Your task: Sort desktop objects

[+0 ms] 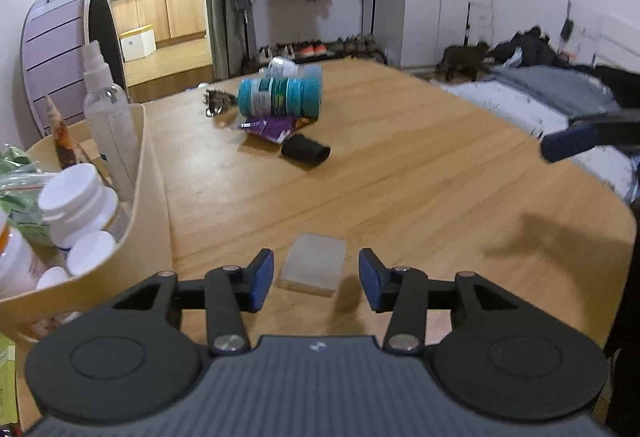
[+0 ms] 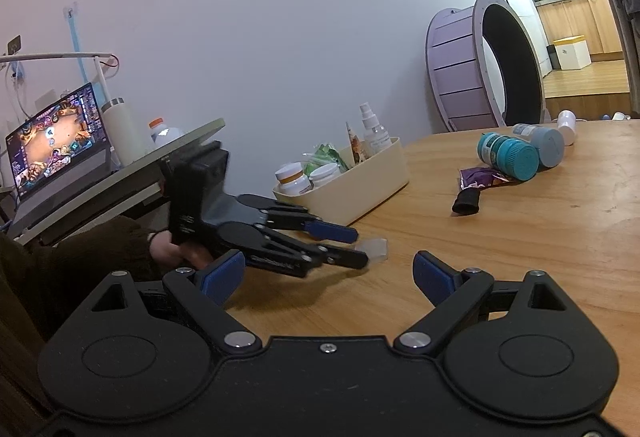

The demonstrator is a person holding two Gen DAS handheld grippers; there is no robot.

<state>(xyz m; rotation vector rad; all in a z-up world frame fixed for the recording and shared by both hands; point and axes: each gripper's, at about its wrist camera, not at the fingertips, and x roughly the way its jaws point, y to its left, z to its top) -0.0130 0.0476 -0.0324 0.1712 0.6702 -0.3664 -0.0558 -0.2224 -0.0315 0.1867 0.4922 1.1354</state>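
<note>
My left gripper (image 1: 316, 283) is open low over the wooden table (image 1: 420, 189), its blue pads on either side of a small translucent block (image 1: 314, 267) that lies between the fingertips. The same block (image 2: 374, 248) shows in the right wrist view at the tips of the left gripper (image 2: 358, 247). My right gripper (image 2: 328, 275) is open and empty above the table's near side. A cream bin (image 1: 150, 197) with white bottles and a spray bottle (image 1: 106, 105) stands left of the left gripper.
Farther on the table lie a teal bottle (image 1: 280, 97), a grey-capped bottle (image 2: 540, 143), a purple packet (image 1: 268, 127), a black roll (image 1: 306, 151) and a metal clip (image 1: 214, 101). A bed lies beyond the table's right edge. A laptop (image 2: 56, 141) sits left.
</note>
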